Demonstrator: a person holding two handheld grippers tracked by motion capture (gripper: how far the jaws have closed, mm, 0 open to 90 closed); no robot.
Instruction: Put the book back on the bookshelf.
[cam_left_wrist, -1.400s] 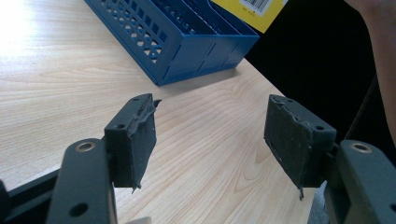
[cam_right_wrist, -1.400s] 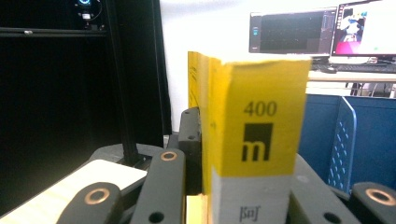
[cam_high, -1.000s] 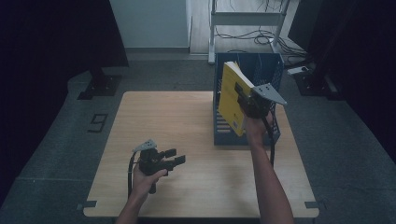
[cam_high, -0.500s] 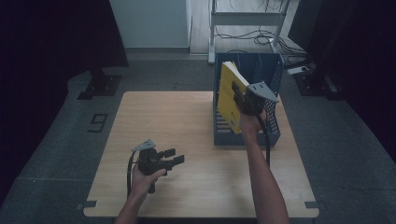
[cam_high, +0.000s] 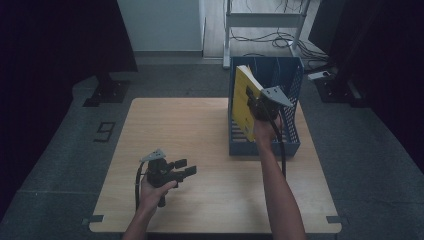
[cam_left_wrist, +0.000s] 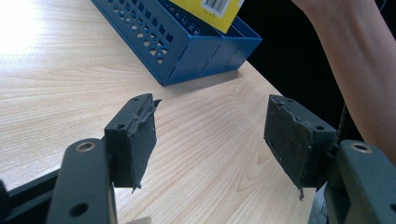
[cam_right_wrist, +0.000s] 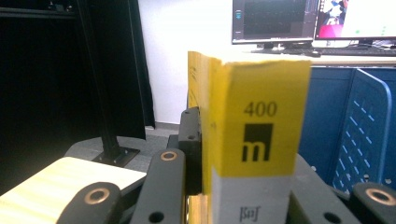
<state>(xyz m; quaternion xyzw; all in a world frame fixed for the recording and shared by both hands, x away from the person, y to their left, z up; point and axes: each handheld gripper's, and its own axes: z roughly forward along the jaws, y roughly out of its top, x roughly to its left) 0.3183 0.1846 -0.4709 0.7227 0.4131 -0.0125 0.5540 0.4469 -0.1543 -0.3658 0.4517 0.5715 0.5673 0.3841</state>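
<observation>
Clamping yellow book (cam_high: 242, 102) upright, right gripper (cam_high: 256, 102) over blue rack (cam_high: 295, 135)

Table (cam_high: 200, 130) looked pale matt wood-grain laminate, crate (cam_high: 290, 145) perforated blue plastic, book (cam_right_wrist: 254, 126) yellow matt paper cover, gripper pads (cam_left_wrist: 292, 135) rough worn blk rubber.

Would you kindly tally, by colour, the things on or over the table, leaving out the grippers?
Yellow: 1, the book
Blue: 1, the perforated file box
Total: 2
</observation>
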